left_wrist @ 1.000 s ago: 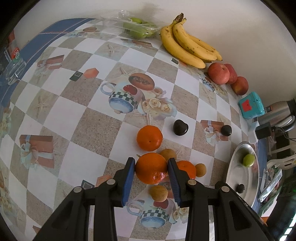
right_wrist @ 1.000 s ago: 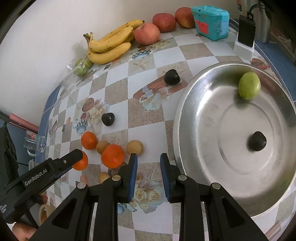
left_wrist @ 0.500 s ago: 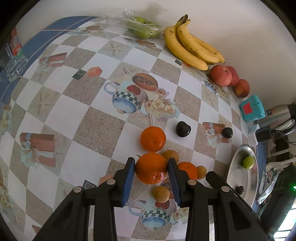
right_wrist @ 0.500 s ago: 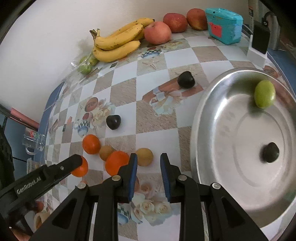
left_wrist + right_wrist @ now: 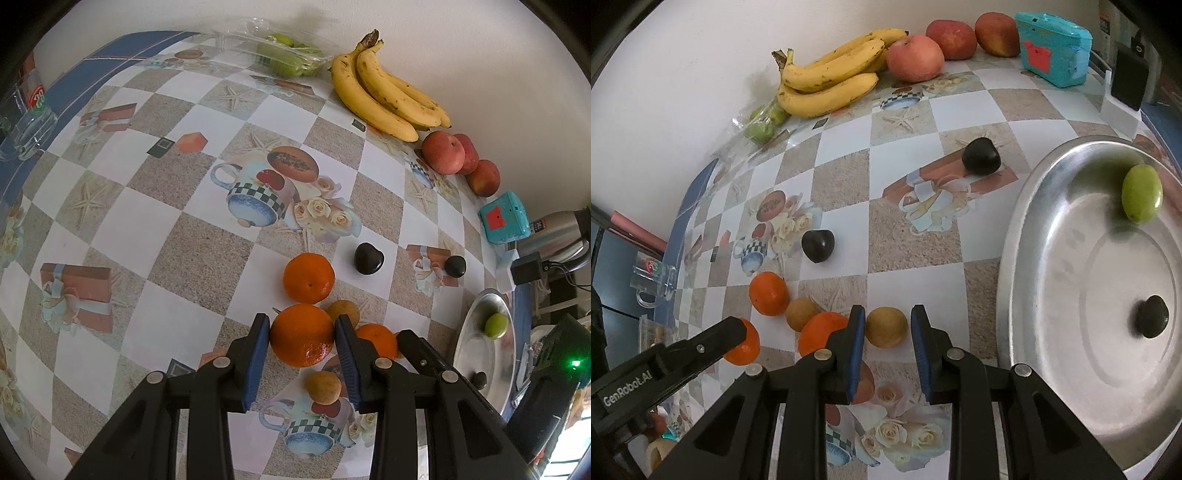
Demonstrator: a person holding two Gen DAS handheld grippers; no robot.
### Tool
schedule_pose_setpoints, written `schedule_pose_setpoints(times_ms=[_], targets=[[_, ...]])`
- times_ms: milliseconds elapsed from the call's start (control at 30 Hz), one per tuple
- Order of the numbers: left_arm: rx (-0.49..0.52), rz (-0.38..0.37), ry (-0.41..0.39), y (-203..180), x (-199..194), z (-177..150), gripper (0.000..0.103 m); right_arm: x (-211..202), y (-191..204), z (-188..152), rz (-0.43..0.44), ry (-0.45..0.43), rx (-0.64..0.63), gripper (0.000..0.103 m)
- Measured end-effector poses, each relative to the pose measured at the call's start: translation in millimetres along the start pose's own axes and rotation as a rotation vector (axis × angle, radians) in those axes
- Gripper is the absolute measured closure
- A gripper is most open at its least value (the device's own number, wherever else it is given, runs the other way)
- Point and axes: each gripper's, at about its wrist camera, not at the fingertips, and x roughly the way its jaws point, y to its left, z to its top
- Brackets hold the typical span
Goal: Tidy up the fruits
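Note:
My left gripper [image 5: 301, 332] is shut on an orange [image 5: 301, 335] and holds it over the checked tablecloth; it also shows in the right wrist view [image 5: 742, 341]. Two more oranges [image 5: 308, 278] [image 5: 376, 339] and small brown fruits [image 5: 343, 312] [image 5: 324, 387] lie around it. My right gripper [image 5: 887, 326] is open, its pads on either side of a brown fruit [image 5: 886, 326] without touching it. The steel plate [image 5: 1052, 369] at the right holds a green fruit [image 5: 1142, 198] and a dark fruit [image 5: 1153, 321].
Two dark plums [image 5: 817, 246] [image 5: 981, 157] lie mid-table. Bananas [image 5: 831, 79], three red apples [image 5: 914, 58], bagged green fruit [image 5: 764, 120] and a teal box [image 5: 1052, 53] line the back wall. A glass mug [image 5: 27, 122] stands far left, a kettle [image 5: 557, 232] far right.
My right gripper has moved left and forward from the plate's edge until its pads flank the brown fruit. My left gripper has kept its grip on the orange and barely shifted.

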Motion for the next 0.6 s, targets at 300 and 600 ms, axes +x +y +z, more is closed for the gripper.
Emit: schedule_pose_setpoints(times_ms=[300, 600], targets=[[-0.001, 0.001, 0.001, 0.4, 0.4, -0.3, 0.064, 4.7, 3.3, 0.3, -0.011, 0.0, -0.018, 0.077], [-0.001, 0.001, 0.0, 0.6, 0.5, -0.3, 0.064, 5.7, 3.3, 0.2, -0.002, 0.0, -0.013, 0.077]])
